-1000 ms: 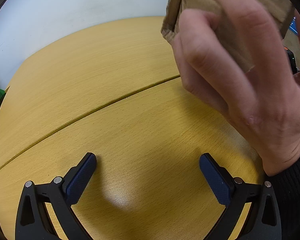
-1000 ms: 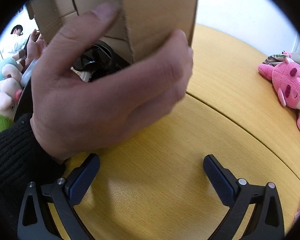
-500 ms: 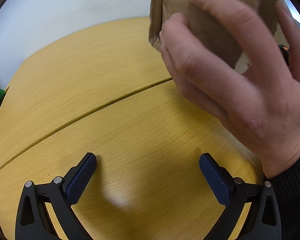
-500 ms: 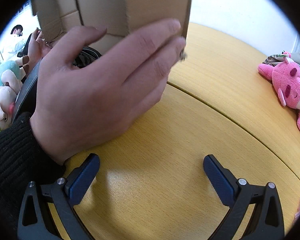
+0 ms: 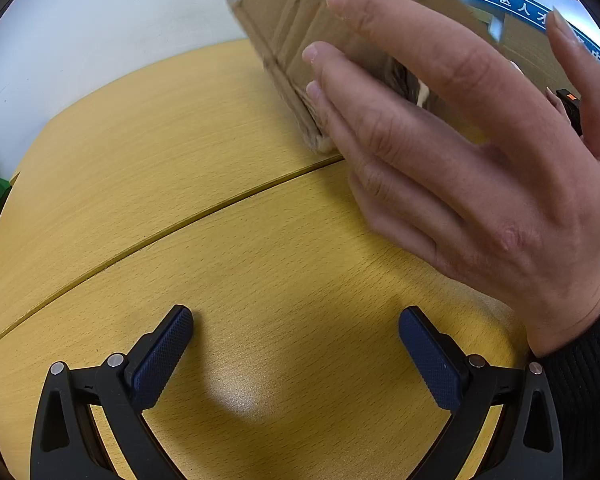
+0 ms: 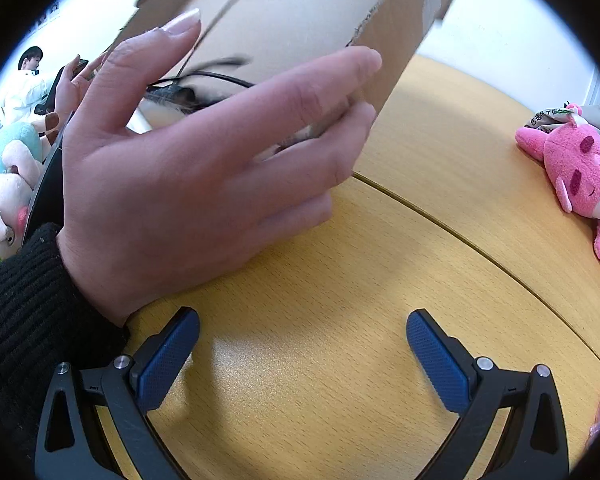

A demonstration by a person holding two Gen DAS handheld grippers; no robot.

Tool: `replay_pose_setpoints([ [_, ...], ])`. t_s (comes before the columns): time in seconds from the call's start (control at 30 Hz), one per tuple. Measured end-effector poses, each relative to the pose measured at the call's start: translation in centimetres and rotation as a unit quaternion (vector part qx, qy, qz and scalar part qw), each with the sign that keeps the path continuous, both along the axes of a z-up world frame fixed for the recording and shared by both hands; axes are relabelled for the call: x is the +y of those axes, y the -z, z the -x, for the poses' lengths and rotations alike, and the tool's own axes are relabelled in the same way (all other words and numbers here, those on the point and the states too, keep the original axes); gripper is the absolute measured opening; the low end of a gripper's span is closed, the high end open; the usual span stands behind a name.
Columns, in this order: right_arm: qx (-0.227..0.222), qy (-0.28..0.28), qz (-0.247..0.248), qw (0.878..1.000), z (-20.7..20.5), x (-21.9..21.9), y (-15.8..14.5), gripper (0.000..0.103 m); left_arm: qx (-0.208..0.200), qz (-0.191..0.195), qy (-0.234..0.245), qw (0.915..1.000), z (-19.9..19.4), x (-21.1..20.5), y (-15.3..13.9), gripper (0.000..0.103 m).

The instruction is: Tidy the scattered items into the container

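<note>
White wall backs a yellow wood-grain bench [image 5: 148, 168] split by a curved seam. Left gripper [image 5: 296, 356] rests spread wide and empty above bare wood. Right of it, a bare hand [image 5: 460, 168] tips a cardboard box [image 5: 300, 32] on its edge, dark cables showing inside. Right gripper [image 6: 303, 358] is likewise spread, holding nothing. Farthest right lies a pink plush toy [image 6: 576, 168]. Judging by this, the container is only being positioned; next, a gripper must reach and close on the plush.
</note>
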State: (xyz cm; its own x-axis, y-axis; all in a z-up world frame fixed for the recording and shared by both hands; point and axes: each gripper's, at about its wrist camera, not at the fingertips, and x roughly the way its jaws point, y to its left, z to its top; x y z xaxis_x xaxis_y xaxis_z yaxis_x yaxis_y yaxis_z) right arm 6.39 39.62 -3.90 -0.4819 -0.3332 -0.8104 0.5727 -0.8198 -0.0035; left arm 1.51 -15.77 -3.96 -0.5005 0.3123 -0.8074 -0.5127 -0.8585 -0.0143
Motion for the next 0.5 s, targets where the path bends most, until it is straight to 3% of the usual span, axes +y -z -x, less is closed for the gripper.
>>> replay_pose_setpoints([
  [0.5,0.0,0.0,0.0,1.0,-0.49,0.13,-0.45,0.103,0.0,0.0,0.0,1.0,-0.07,-0.27,-0.11,0.103],
])
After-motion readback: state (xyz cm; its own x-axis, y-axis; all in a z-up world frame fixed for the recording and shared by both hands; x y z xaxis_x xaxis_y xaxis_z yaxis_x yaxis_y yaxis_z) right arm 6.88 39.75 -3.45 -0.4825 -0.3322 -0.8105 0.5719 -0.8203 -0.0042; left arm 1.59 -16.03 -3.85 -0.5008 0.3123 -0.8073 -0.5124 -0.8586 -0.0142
